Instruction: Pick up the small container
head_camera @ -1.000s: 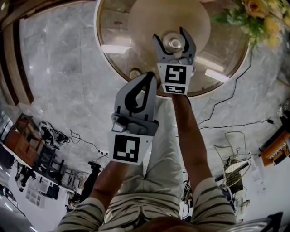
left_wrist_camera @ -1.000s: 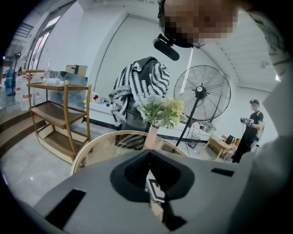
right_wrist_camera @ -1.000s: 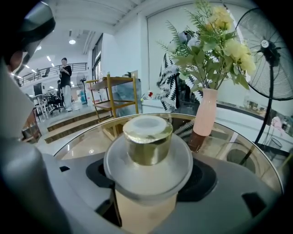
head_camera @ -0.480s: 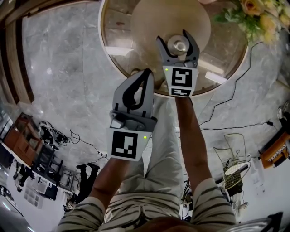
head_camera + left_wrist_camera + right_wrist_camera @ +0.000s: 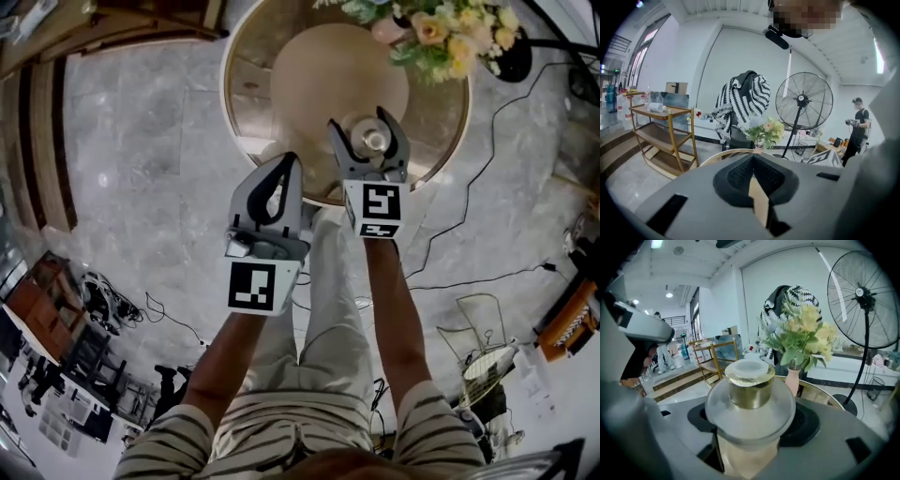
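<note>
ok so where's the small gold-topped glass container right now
In the head view the small gold-topped glass container is gripped in the right gripper, right of centre, above the near edge of the round table.

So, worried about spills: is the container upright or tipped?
Upright: the container stands straight between the right gripper's jaws, gold cap on top.

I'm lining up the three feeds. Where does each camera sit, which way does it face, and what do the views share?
Head view: on the person's head, facing steeply down at the round table; shows both forearms, the left claw, and the right claw gripping the small container.
Left gripper view: on the left claw, looking across the room at flowers and fan; its closed jaws show.
Right gripper view: on the right claw, same direction; its jaws clamp the small container.
Shared: both gripper views show flowers and fan.
</note>
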`<state>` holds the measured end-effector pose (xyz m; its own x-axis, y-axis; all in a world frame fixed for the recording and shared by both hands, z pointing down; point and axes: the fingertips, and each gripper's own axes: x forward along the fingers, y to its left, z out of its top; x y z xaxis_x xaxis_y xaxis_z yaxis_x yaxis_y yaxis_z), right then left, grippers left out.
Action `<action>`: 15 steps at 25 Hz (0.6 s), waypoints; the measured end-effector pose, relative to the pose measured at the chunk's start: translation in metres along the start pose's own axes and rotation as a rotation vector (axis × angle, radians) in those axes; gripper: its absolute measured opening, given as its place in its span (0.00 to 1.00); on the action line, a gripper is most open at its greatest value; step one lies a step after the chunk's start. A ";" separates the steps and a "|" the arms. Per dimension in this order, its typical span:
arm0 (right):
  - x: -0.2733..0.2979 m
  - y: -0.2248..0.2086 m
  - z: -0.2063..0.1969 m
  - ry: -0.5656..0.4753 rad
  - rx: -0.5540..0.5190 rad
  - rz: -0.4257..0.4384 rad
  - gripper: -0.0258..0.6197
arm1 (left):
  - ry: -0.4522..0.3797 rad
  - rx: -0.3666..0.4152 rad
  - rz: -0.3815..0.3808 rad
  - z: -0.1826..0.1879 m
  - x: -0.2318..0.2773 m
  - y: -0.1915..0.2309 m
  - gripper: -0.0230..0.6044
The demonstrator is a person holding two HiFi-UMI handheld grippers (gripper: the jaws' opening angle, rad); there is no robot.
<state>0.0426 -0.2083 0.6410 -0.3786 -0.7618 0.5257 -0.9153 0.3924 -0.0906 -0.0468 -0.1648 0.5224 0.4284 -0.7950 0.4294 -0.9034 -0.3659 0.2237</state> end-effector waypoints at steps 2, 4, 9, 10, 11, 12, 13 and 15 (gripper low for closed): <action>-0.018 0.004 0.016 -0.016 0.001 0.001 0.57 | -0.014 0.006 -0.003 0.011 -0.008 -0.004 0.03; -0.033 0.008 0.032 -0.035 0.005 0.005 0.57 | -0.032 0.012 -0.006 0.023 -0.016 -0.006 0.03; -0.071 0.020 0.073 -0.087 0.009 0.015 0.57 | -0.061 0.049 -0.012 0.050 -0.037 -0.015 0.03; -0.078 0.021 0.081 -0.098 0.007 0.016 0.57 | -0.068 0.058 -0.015 0.055 -0.040 -0.017 0.03; -0.085 0.023 0.089 -0.106 0.004 0.017 0.57 | -0.074 0.064 -0.017 0.061 -0.044 -0.019 0.03; -0.091 0.025 0.096 -0.112 0.002 0.017 0.57 | -0.079 0.066 -0.016 0.068 -0.049 -0.019 0.03; -0.097 0.028 0.102 -0.116 -0.001 0.017 0.57 | -0.081 0.063 -0.013 0.074 -0.054 -0.019 0.03; -0.114 0.032 0.113 -0.124 -0.004 0.017 0.57 | -0.087 0.062 -0.005 0.084 -0.066 -0.022 0.03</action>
<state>0.0413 -0.1676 0.4826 -0.4082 -0.8130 0.4151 -0.9083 0.4074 -0.0952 -0.0571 -0.1451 0.4153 0.4322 -0.8312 0.3498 -0.9018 -0.3973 0.1703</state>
